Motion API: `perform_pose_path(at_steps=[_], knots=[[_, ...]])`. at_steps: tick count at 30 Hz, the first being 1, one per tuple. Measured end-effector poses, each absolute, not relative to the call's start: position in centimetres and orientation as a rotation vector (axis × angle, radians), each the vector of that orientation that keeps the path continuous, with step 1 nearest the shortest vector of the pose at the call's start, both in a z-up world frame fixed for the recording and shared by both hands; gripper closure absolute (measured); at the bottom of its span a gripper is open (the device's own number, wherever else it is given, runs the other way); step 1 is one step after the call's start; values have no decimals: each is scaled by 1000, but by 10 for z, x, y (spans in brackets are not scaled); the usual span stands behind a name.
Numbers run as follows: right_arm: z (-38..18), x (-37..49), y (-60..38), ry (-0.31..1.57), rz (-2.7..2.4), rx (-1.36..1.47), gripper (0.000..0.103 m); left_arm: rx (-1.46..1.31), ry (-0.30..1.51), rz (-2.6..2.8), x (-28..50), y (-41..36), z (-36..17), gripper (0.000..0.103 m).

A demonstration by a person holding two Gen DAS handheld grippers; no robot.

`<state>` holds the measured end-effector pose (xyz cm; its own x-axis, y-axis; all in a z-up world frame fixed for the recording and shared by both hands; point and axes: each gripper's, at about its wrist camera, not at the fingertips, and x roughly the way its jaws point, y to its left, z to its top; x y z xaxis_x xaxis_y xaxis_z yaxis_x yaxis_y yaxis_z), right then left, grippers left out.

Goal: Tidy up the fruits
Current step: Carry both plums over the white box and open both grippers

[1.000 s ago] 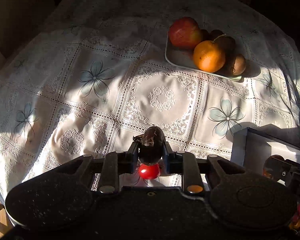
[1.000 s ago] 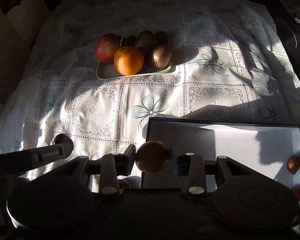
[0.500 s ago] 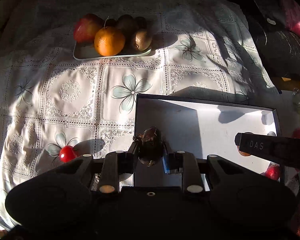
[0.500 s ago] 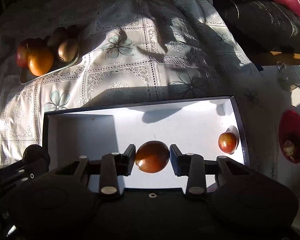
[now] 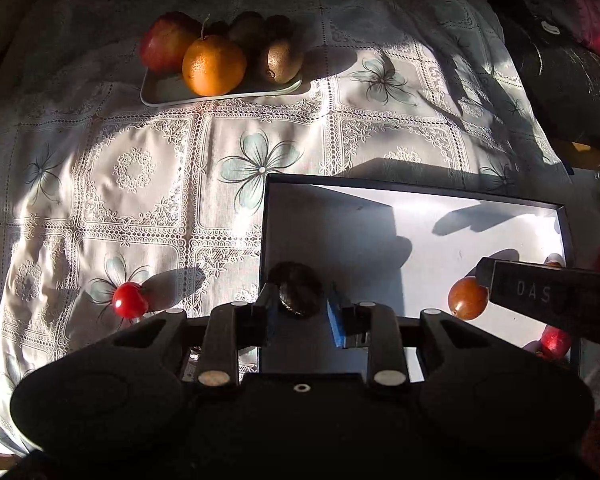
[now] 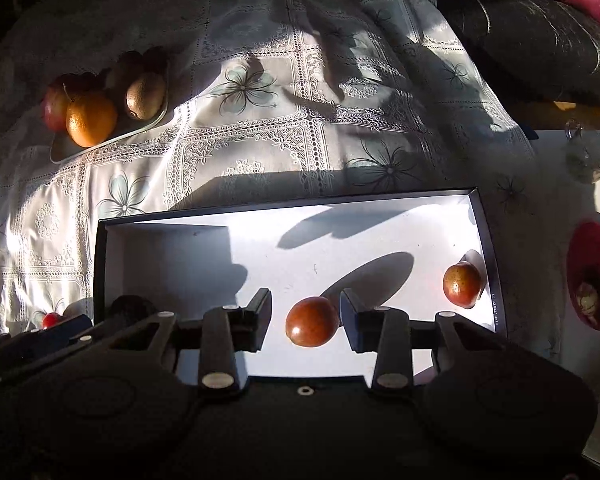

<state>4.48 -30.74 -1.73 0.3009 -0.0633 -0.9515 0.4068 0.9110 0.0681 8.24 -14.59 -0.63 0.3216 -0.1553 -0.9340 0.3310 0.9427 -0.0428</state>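
Reddish-brown, the smooth round fruit (image 6: pixel 311 321) lies between the parted jaws of the right gripper (image 6: pixel 305 314), neither pad touching it, over the black-rimmed white box (image 6: pixel 100 264). Nearby, the left gripper (image 5: pixel 299 307) has loosened around a dark wrinkled fruit (image 5: pixel 297 287) at the box's left edge.

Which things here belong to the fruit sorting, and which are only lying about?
Job: white box, two brown fruits, dark fruit, red tomato.
Lying about: tablecloth, red bowl, glass; perhaps the fruit tray.
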Motion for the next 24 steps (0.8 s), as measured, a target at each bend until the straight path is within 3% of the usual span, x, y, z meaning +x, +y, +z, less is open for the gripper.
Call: perform_pose_path(at_steps=[24], knots=[[-15, 54, -283, 1242, -295, 297, 63, 117, 1217, -266, 95, -110, 1, 65]])
